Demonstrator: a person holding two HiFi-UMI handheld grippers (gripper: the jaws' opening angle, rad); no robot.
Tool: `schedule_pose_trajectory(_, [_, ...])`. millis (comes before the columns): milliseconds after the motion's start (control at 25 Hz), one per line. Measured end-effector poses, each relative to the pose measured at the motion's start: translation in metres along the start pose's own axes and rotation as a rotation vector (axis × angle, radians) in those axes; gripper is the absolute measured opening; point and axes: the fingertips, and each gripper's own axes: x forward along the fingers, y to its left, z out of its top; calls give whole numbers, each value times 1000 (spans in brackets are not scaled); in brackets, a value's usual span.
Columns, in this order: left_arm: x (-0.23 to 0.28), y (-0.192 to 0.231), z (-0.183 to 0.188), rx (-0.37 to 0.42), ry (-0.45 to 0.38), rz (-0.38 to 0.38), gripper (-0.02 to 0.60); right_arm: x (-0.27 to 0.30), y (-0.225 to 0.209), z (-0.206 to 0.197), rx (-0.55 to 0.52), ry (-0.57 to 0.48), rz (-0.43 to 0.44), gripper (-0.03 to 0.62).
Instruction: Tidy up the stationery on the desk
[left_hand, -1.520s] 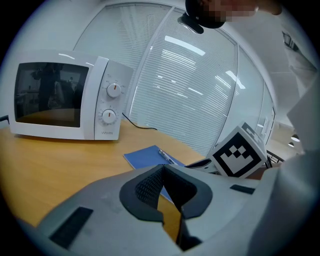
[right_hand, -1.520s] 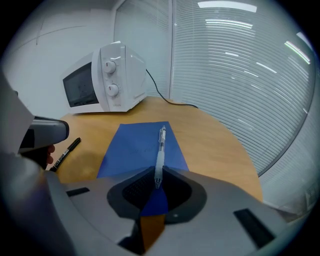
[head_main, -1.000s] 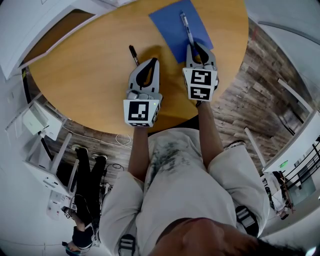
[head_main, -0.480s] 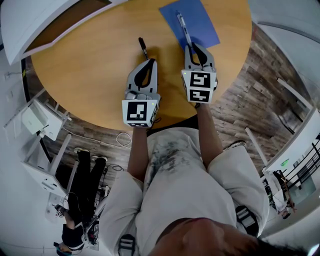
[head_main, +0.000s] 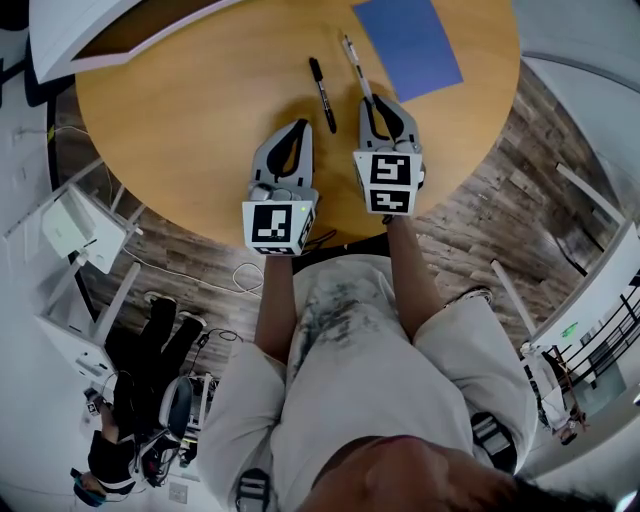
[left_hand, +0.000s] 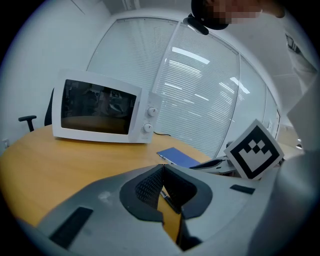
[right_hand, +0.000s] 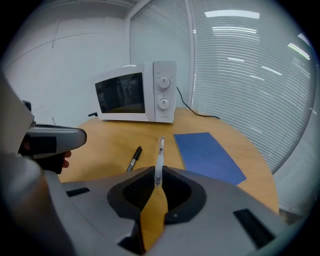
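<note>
Standing at the far left of the round wooden counter (head_main: 180, 130), a white microwave (left_hand: 102, 112) shows its dark door and two knobs toward the near side.

Right of it and nearer the person, the left hand-held gripper (head_main: 302, 125) is over the near part of the counter. Its jaws are pressed together with nothing between them, and its tips point toward the far side.

Just beyond those tips and slightly to the right, a black marker (head_main: 322, 93) lies flat on the bare wood, apart from the jaws. It runs near to far.

Next to the right is a clear pen (head_main: 355, 65), roughly parallel to the marker and close to it but not touching. The right hand-held gripper (head_main: 371, 100) has its jaws clamped on the near end of the pen. The rest of the barrel sticks out past the tips toward the microwave. Whether the free end rests on the counter or sits just above it cannot be told.

Farthest right, a blue sheet (head_main: 408, 45) lies flat near the far right edge of the counter. The pen is just beside the left edge of the sheet and clear of it. The right hand-held gripper is at the near side of the sheet, not on it.
</note>
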Motion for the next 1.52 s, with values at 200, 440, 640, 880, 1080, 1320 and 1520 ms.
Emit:
schedule_pose_trajectory(200, [-19,12,-7,-6,-5,20,9,-2,24,-3,-10,-4,17,100])
schedule_pose_trajectory(440, [-36,25,-14,-16,-4,40,11,0,49,-4,-11,-6,34,100])
schedule_pose_trajectory(640, [-45,33,-19,-16,-4,47,9,2,66,-8,-10,-3,45,100])
schedule_pose_trajectory(880, [-44,35,-23,-15,5,40,9,3,76,-12,-8,4,46,100])
schedule_pose_trajectory(1080, [-41,35,-24,-12,16,29,11,4,83,-16,-17,16,49,100])
schedule_pose_trajectory(1320, [-38,40,-25,-9,23,28,9,8,92,-24,-60,36,57,101])
schedule_pose_trajectory(1520, [-39,41,-27,-13,25,35,9,8,97,-30,-84,45,66,104])
